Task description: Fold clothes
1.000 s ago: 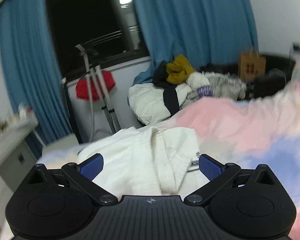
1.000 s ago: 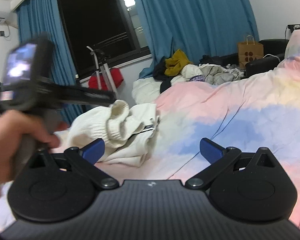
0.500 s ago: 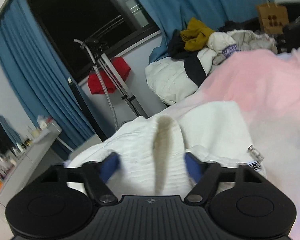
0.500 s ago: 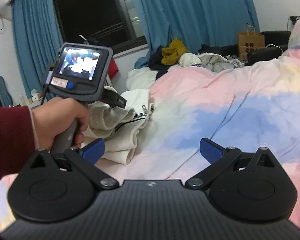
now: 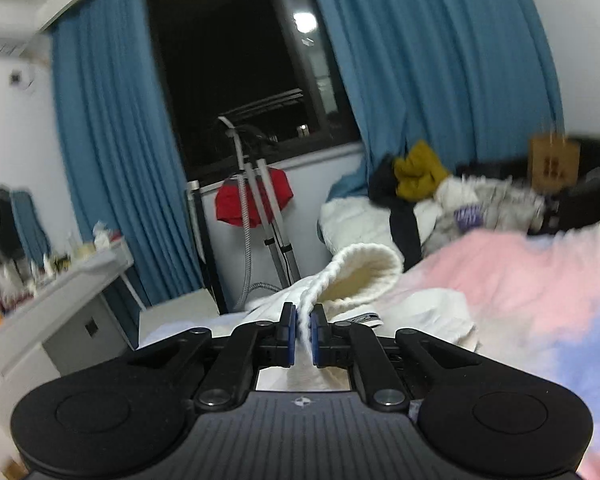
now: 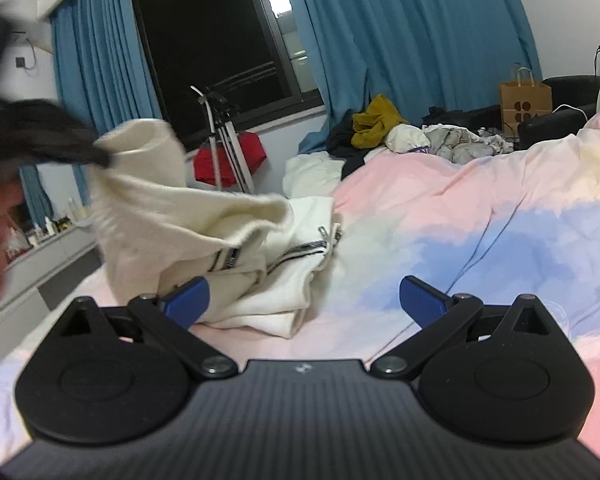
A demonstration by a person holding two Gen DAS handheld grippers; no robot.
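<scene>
A cream white knit garment [image 6: 204,232] with a zipper lies bunched on the left part of a pink and blue bedspread [image 6: 480,220]. My left gripper [image 5: 304,334] is shut on a ribbed cuff of the garment [image 5: 360,276] and holds it lifted above the bed. In the right wrist view the left gripper [image 6: 96,156] is a dark blur at the upper left with the cuff hanging from it. My right gripper [image 6: 304,298] is open and empty, low over the bed, just right of the garment.
A pile of clothes [image 6: 400,132] and a white duvet lie at the far end of the bed. A paper bag [image 6: 524,104] stands at the far right. A stand with a red cloth [image 6: 228,156] is by the window. A white dresser [image 5: 48,312] is on the left.
My left gripper has closed on the garment's cuff and lifted it up off the bed. My right gripper has stayed open and nearly still.
</scene>
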